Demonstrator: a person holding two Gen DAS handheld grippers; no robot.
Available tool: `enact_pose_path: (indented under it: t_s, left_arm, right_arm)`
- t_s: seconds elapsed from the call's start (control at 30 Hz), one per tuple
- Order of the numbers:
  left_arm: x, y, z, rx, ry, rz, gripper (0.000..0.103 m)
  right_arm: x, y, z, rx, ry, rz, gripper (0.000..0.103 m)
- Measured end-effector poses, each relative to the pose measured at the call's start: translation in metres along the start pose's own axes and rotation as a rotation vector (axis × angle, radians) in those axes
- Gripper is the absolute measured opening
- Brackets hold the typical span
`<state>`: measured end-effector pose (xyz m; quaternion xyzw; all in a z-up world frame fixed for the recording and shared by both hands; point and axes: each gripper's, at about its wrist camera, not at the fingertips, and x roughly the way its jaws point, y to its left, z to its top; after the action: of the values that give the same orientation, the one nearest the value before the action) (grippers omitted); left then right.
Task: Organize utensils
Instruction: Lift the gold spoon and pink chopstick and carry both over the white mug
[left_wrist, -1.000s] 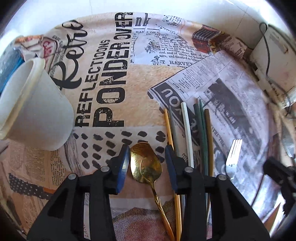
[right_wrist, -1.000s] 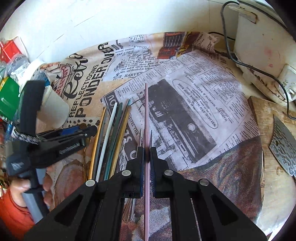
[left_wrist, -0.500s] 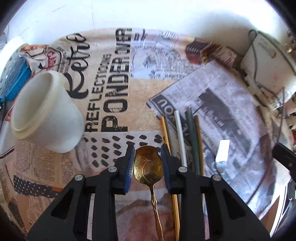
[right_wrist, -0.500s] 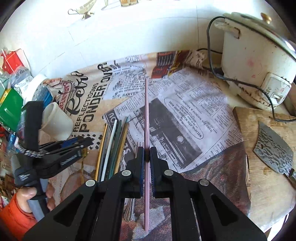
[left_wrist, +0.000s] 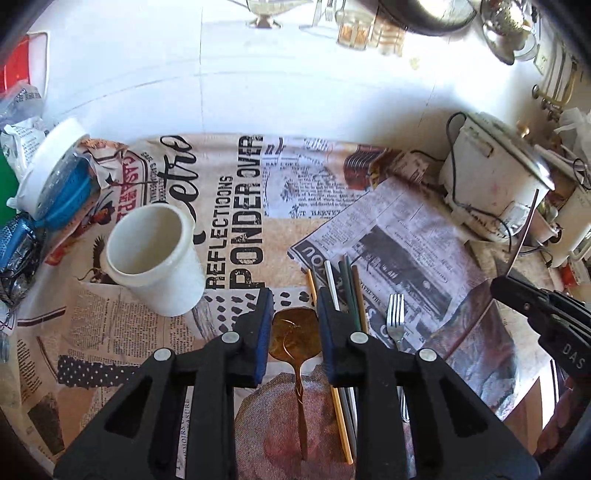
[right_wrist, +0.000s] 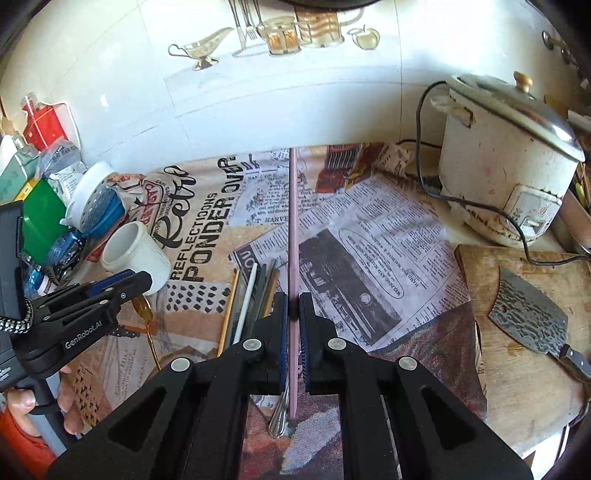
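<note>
A printed cloth (left_wrist: 236, 206) with bold lettering covers the counter, and a matte newspaper sheet (left_wrist: 406, 236) lies flat on it. At the right stands a scuffed white rice cooker (right_wrist: 506, 173) with a metal lid, and near it a worn wooden cutting board (right_wrist: 524, 350) carrying a hammered-steel cleaver (right_wrist: 528, 317).

A smooth white plastic cup (left_wrist: 155, 258), cylindrical and slightly tapered, stands upright on the cloth left of the utensils.

The left gripper (left_wrist: 295, 325), black with blue pads, holds the round bowl of a tarnished gold spoon (left_wrist: 295, 332) between its jaws; its twisted handle hangs toward the camera.

The right gripper (right_wrist: 293, 325) is clamped on a thin, straight pink chopstick (right_wrist: 293, 236), raised above the paper and pointing away from the camera.

A row of slender chopsticks (left_wrist: 343, 291), yellow, white, dark green and tan, lies side by side on the newspaper's edge. Just to their right rests a polished steel fork (left_wrist: 395, 317), tines pointing away.
</note>
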<state>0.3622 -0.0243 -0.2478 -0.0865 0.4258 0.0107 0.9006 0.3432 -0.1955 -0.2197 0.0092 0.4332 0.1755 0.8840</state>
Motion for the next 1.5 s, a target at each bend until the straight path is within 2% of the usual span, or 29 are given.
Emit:
enact_pose_path:
  t_s: [0.4,0.77,1.1,1.3,1.5]
  left_arm:
    - [-0.051,0.004,0.012,0.009,-0.122,-0.004,0.022]
    - [-0.079,0.018,0.044,-0.017,-0.212,0.031,0.022]
    - [-0.106,0.043,0.073,-0.058,-0.285,0.074,0.022]
    - [-0.117,0.059,0.090,-0.052,-0.325,0.069,0.022]
    - [-0.119,0.082,0.106,-0.038,-0.338,0.052,0.022]
  right_arm:
    - [-0.018,0.027,0.011,-0.044,-0.067,0.024,0.005]
    - [-0.027,0.056,0.044,-0.103,-0.135,0.090,0.005]
    - [-0.025,0.085,0.076,-0.162,-0.170,0.173,0.005]
    - [-0.021,0.108,0.091,-0.175,-0.186,0.217,0.005]
    - [-0.018,0.135,0.101,-0.175,-0.202,0.225,0.005]
